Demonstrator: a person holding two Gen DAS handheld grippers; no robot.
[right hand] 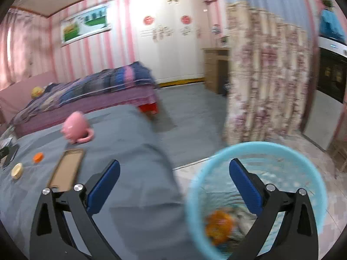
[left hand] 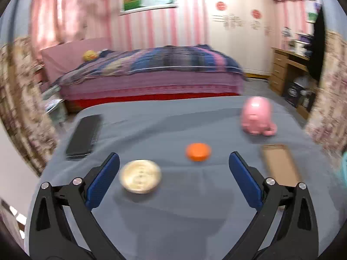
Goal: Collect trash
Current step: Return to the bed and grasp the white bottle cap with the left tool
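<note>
In the left wrist view my left gripper [left hand: 173,162] is open and empty above the grey cloth table [left hand: 173,205]. A beige tape roll [left hand: 141,176] lies just inside its left finger. An orange cap [left hand: 198,151] lies a little beyond, between the fingers. A flat brown cardboard piece [left hand: 280,162] lies to the right. In the right wrist view my right gripper [right hand: 174,164] is open and empty over the table's right edge, above a light blue mesh basket [right hand: 292,151] on the floor. An orange wrapper [right hand: 220,225] lies inside the basket.
A pink octopus-shaped mug [left hand: 257,116] stands at the far right of the table. A black remote-like object [left hand: 83,136] lies at the far left. A bed [left hand: 151,75] stands beyond the table, a wooden desk [left hand: 286,69] to the right, and a floral curtain [right hand: 266,75] by the basket.
</note>
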